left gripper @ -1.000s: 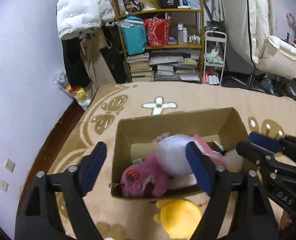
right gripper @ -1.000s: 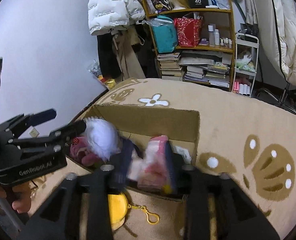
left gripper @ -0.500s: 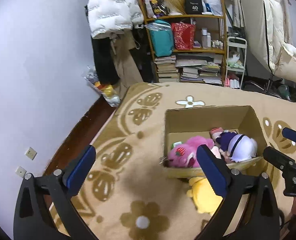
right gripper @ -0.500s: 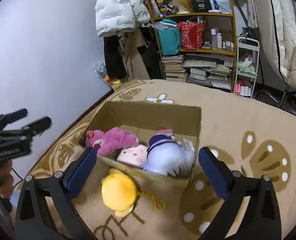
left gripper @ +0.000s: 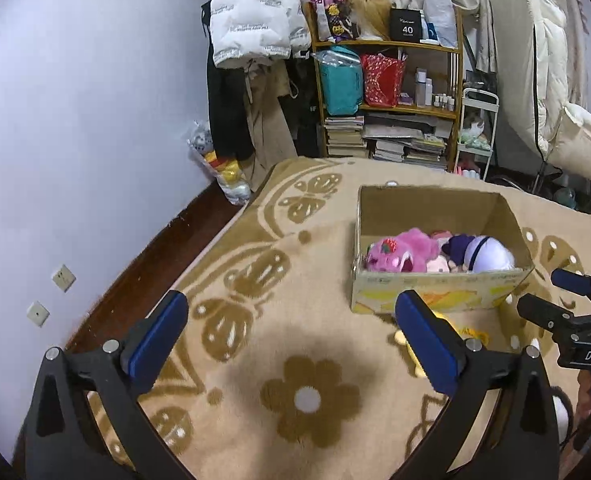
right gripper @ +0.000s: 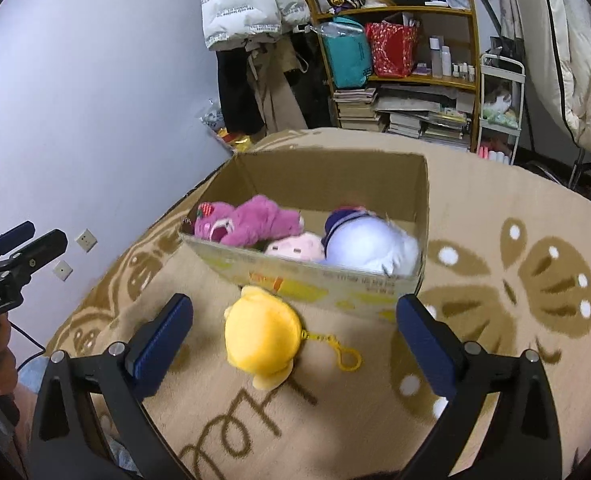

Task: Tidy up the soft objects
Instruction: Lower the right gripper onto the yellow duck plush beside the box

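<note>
Left wrist view: the left gripper (left gripper: 291,334) hangs wide open and empty above the patterned beige carpet (left gripper: 279,264). Ahead to the right sits the cardboard box (left gripper: 435,292), holding a pink plush bear (left gripper: 399,254) beside a white-and-purple plush doll (left gripper: 483,252). A yellow plush (left gripper: 455,330) peeks out just before the box, partly hidden by the finger.

Right wrist view: the right gripper (right gripper: 293,330) is spread wide with nothing in it, flanking the yellow plush (right gripper: 261,338) on the carpet without touching it. Its keychain clip (right gripper: 345,354) trails to the right. A small pale pink plush (right gripper: 295,247) lies between bear and doll.
</note>
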{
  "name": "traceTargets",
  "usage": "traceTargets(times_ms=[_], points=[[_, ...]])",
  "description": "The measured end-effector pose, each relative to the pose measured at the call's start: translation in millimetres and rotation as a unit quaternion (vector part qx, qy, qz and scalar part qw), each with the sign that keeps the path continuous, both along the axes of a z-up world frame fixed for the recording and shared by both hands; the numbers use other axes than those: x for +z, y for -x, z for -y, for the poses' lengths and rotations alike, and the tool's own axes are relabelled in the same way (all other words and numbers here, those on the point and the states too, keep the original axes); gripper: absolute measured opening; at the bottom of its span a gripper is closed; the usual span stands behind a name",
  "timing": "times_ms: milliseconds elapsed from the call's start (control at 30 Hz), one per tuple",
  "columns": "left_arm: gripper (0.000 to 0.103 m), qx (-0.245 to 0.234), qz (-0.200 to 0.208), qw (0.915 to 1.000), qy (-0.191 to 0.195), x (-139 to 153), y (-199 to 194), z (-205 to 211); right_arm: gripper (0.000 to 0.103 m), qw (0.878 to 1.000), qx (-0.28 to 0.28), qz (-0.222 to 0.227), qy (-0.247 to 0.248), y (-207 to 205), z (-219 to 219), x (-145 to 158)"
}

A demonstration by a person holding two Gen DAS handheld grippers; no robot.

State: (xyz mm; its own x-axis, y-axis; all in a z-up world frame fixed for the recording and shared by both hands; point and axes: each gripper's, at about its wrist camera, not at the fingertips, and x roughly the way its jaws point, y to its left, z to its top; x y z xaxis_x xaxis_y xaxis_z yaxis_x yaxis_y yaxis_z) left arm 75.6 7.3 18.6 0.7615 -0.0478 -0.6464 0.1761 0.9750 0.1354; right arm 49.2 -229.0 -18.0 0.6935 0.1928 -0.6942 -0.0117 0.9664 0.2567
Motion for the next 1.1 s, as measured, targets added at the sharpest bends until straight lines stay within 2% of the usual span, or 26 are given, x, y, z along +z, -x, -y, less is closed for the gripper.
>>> traceTargets(times_ms=[300, 467, 733, 900, 1100], points=[[0.103, -0.012, -0.005, 0.9997, -0.022, -20.4, 5.8, -16.6, 0.103, 0.999, 0.005, -0.003, 0.04, 5.9, -24.3, -30.1], [0.103, -0.02, -0.021, 0.9995, -0.012, -28.5, -1.0, -18.8, 0.103, 0.999, 0.009, -0.018, 0.04, -2.0, -32.3, -49.6], [0.103, -0.034, -0.018, 0.9992, -0.011, -33.2, -4.2, -10.9, 0.103, 0.999, 0.01, -0.039, 0.024, -21.0, -34.5, -72.8], [0.103, -0.044, -0.024, 0.9987, -0.011, -38.3, -5.3, -4.7, 0.103, 0.998, 0.02, -0.06, -0.027, -31.5, -29.9, -90.5], [0.103, -0.049, -0.038, 0.9981, 0.001, -45.3, -9.3, -0.6, 0.103, 0.997, 0.008, -0.068, -0.032, -40.2, -27.6, -100.7]])
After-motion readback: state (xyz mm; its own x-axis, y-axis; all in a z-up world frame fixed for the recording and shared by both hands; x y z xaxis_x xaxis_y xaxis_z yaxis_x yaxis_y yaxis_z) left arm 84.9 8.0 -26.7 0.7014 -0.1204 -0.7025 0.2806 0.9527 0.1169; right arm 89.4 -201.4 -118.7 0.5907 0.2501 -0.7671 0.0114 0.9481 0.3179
